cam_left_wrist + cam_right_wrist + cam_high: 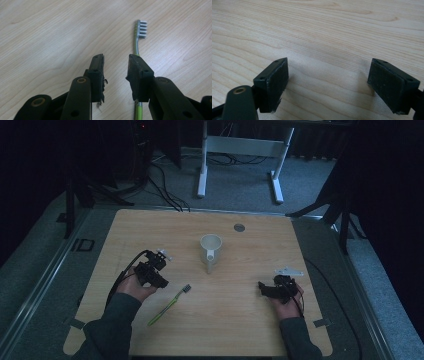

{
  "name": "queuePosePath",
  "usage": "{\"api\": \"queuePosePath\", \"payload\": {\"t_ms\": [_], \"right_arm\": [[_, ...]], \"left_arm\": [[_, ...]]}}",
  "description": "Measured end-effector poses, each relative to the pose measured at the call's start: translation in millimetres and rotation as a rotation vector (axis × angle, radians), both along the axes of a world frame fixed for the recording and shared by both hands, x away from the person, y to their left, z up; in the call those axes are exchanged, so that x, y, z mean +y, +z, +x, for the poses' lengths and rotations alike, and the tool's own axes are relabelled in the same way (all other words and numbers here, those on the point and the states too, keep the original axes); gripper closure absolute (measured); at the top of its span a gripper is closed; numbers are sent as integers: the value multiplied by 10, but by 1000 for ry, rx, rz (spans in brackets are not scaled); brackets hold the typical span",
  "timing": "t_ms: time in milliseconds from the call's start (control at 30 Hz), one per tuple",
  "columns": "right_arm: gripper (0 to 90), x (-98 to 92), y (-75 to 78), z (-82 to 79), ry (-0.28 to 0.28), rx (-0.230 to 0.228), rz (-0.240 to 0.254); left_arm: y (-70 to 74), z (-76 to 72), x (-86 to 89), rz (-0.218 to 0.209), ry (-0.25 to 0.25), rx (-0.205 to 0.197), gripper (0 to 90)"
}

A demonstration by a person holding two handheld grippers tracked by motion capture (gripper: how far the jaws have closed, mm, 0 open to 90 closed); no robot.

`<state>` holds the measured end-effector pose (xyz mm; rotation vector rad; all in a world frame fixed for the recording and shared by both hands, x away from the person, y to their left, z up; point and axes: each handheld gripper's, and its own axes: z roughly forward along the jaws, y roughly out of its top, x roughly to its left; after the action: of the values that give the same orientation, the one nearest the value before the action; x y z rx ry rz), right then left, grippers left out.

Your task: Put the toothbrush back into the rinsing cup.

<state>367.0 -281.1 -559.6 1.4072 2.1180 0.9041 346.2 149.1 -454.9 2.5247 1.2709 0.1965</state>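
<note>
Table point(250, 320): light wood, with lots of bare room in the middle and on the near side.
Edges: the left gripper point(162, 282) is near the left edge and the right gripper point(262, 287) is near the right edge. They are well apart.
Toothbrush point(170, 306): it lies flat on the table, just right of the left gripper, with its bristles at the far end.
Mug point(210, 249): it stands upright in the middle, farther away, well apart from both grippers.
Hidden: in the left gripper view one jaw covers part of the toothbrush point(137, 45) handle, and the near end is cut off.
Left gripper jaws: partly open, with bare wood between them and the toothbrush under one jaw. They grip nothing.
Right gripper point(328, 85) jaws: wide open over bare wood, gripping nothing.
Hands: both forearms come in from the near edge. The left gripper leans toward the toothbrush. The right gripper points left, low over the table.
</note>
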Motion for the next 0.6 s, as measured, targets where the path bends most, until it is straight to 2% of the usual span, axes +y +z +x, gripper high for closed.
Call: {"api": "queuePosePath", "payload": {"t_ms": [600], "right_arm": [[165, 0, 0, 0, 0, 0, 0]], "left_arm": [[-105, 14, -131, 30, -25, 65, 658]]}}
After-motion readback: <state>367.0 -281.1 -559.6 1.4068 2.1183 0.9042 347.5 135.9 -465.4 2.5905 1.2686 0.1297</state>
